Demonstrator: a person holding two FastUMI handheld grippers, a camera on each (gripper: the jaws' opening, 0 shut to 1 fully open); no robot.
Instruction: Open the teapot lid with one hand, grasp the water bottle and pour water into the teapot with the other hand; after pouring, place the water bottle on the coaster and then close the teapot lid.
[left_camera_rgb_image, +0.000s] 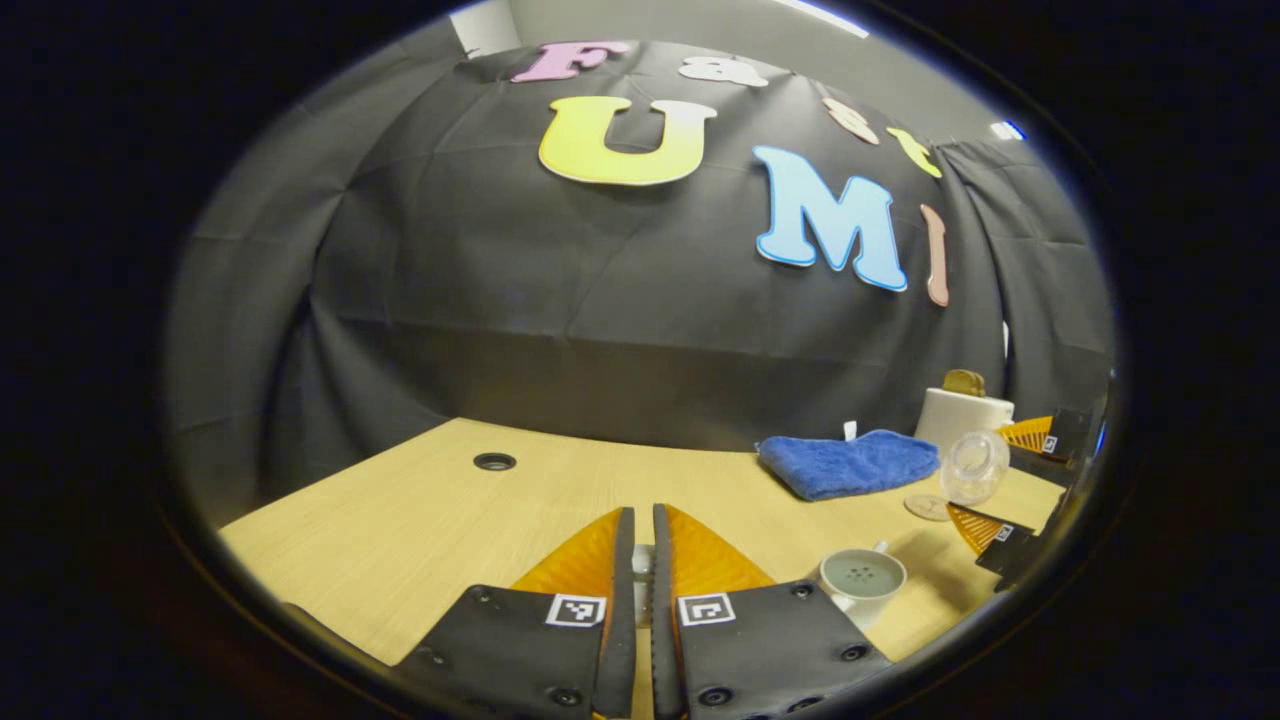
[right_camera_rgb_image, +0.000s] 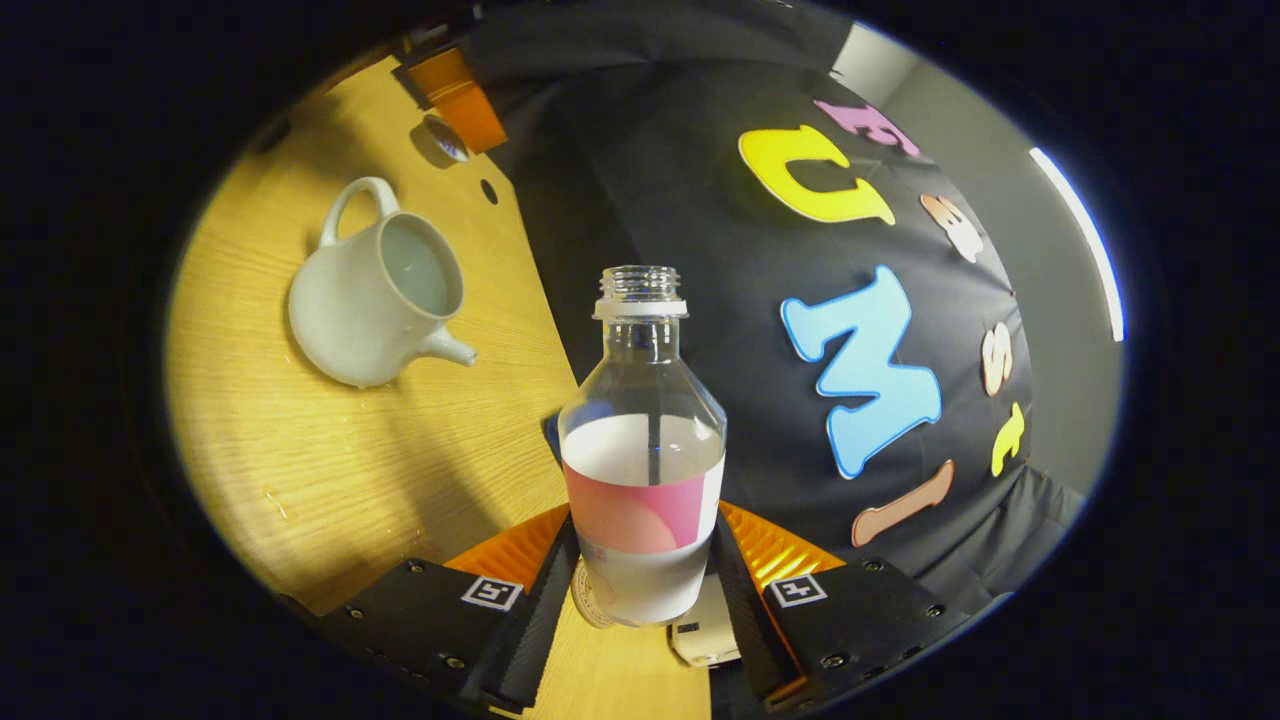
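Right gripper (right_camera_rgb_image: 640, 590): clamped on the water bottle (right_camera_rgb_image: 643, 450), uncapped, partly full, apparently so I can carry it to the coaster (left_camera_rgb_image: 928, 507).

Teapot (right_camera_rgb_image: 375, 300): at ten o'clock in the right gripper view, lidless, mouth clear.

Left gripper (left_camera_rgb_image: 641, 580): fingers nearly together, seemingly pinching a small white piece, likely the lid; I cannot tell.

Blue cloth (left_camera_rgb_image: 848, 464): at three o'clock, beside the coaster.
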